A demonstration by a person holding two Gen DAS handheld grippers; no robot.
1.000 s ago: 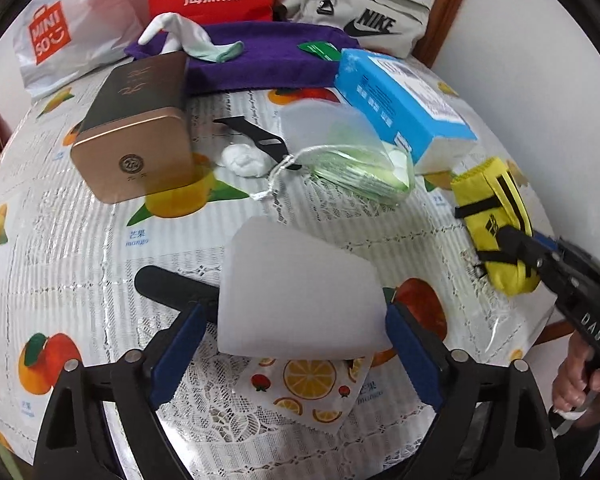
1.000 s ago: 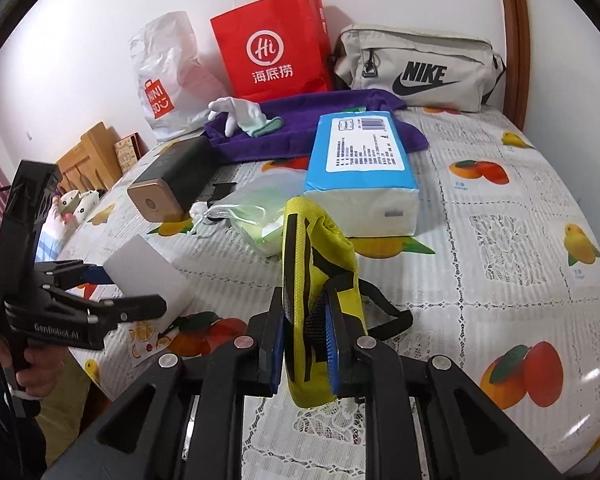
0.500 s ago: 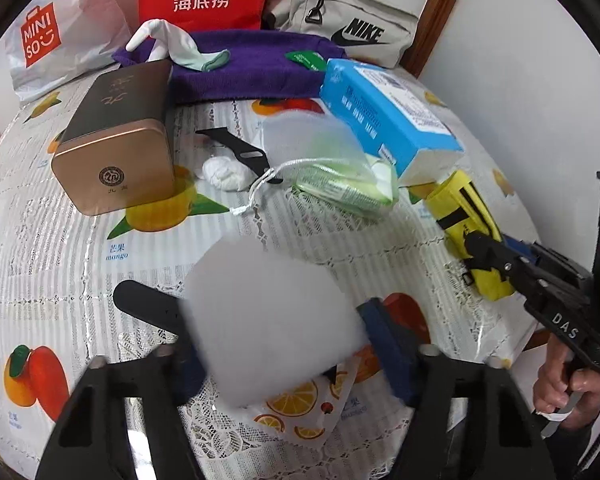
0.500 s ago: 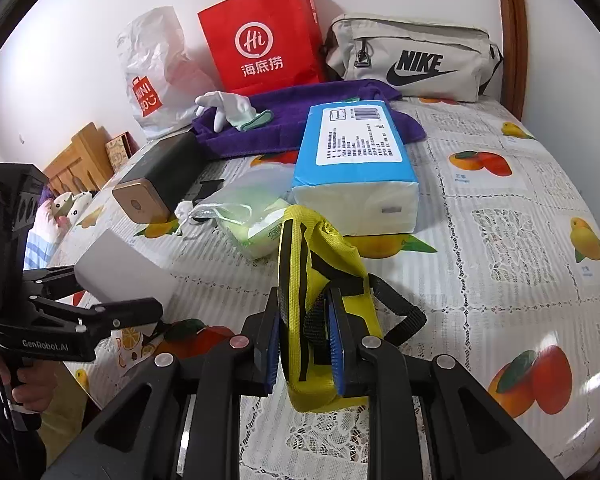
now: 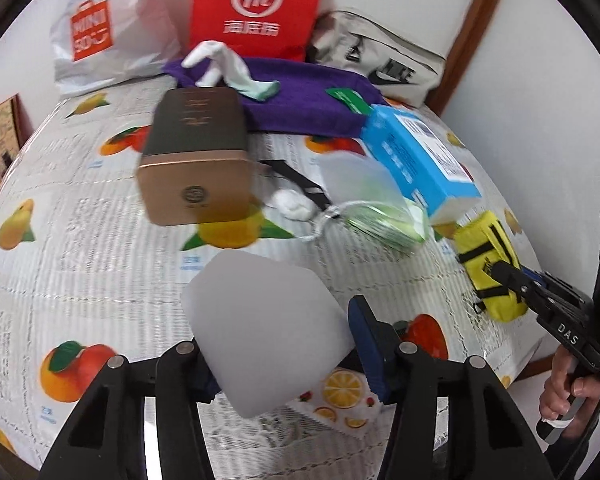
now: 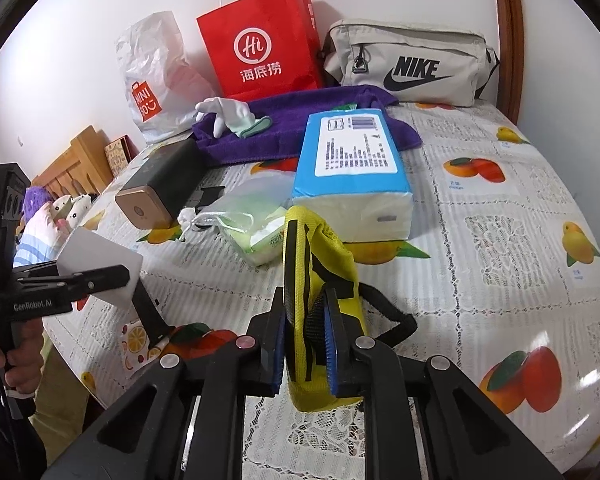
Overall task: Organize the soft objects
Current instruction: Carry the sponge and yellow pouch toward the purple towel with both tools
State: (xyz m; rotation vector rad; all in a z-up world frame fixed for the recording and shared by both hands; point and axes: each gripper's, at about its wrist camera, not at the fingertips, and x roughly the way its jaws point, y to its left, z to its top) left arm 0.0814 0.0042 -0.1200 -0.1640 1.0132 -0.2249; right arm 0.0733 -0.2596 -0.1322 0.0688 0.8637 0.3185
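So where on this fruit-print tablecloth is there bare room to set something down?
Free: the wide stretch right of the blue tissue pack, and the patch left of the bronze tin box. Crowded: between tin and tissue pack, where the clear drawstring pouch lies, and along the purple towel.

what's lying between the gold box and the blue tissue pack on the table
In the left wrist view, between the gold box and the blue tissue pack lie a black strap, a small white wad and a clear drawstring bag of green-white packets.

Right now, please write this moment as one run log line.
left gripper: jaws just closing on white foam block | right gripper: shut on yellow pouch | both above fruit-print tablecloth
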